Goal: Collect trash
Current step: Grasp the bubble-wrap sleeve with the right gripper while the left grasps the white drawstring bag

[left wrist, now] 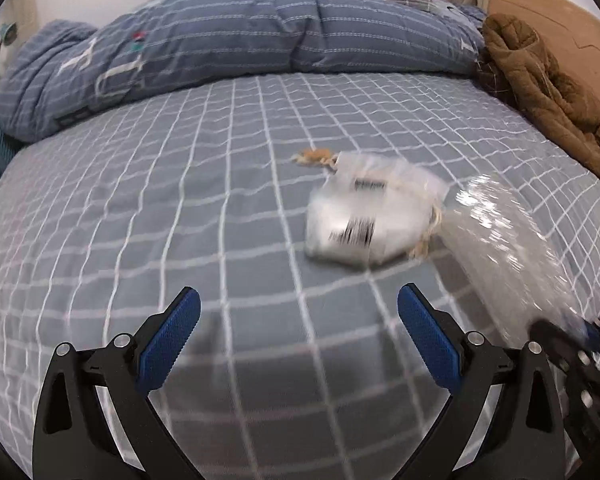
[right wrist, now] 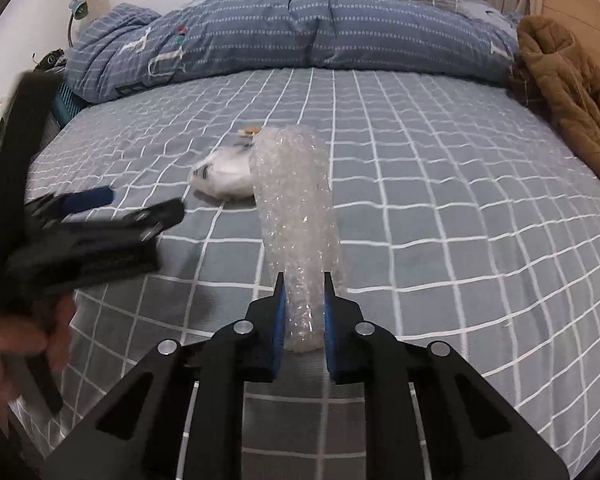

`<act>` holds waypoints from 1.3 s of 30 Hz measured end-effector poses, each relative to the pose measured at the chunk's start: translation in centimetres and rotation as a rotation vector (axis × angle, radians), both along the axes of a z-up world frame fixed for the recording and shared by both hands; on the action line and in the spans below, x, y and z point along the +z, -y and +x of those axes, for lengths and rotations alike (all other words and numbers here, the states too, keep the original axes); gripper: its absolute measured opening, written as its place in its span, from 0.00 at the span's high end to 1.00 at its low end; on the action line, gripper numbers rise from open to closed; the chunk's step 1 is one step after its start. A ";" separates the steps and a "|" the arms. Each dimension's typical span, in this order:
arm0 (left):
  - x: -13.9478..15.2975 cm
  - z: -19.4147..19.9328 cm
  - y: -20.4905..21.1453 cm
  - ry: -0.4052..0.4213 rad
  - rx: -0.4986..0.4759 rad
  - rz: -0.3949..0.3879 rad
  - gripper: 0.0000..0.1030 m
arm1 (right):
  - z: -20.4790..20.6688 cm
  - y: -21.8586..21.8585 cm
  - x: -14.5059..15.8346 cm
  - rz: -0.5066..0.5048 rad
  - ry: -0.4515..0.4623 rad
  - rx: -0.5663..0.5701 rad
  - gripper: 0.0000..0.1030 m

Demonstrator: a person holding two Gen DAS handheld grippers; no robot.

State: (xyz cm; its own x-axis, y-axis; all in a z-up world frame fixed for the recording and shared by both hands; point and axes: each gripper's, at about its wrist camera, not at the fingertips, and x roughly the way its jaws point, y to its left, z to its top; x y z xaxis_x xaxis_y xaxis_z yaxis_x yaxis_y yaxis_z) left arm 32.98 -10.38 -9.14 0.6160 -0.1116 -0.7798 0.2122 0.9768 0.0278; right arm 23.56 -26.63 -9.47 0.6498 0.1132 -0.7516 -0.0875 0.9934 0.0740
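Grey-blue checked bedsheet [right wrist: 460, 200] with white grid lines covers the whole bed, and a rumpled blue striped duvet [right wrist: 300, 32] lies heaped across its far end, with a brown quilted jacket [right wrist: 572, 80] bunched at the right edge by the wooden headboard [left wrist: 560, 20]. Near the middle of the sheet sits a crumpled white plastic bag with black barcode labels [left wrist: 352, 220], and just beyond it a small orange-brown scrap [left wrist: 316, 157]. The right gripper [right wrist: 304, 316] has its blue-padded jaws closed on one end of a clear roll of bubble wrap [right wrist: 296, 200], which sticks out forward beside the white bag. The left gripper [left wrist: 299, 336] hovers over bare sheet short of the bag, jaws spread wide and holding nothing.
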 end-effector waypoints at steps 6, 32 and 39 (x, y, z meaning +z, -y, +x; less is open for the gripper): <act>-0.3 3.2 2.8 -0.008 -0.024 0.005 0.06 | -0.4 3.2 1.2 0.004 0.038 -0.036 0.85; -3.0 6.6 5.1 -0.095 -0.051 -0.038 0.50 | -0.1 5.0 0.5 0.037 0.015 -0.041 0.85; -0.7 4.3 4.3 -0.042 -0.026 -0.033 0.50 | -0.3 4.6 0.9 0.042 0.026 -0.037 0.85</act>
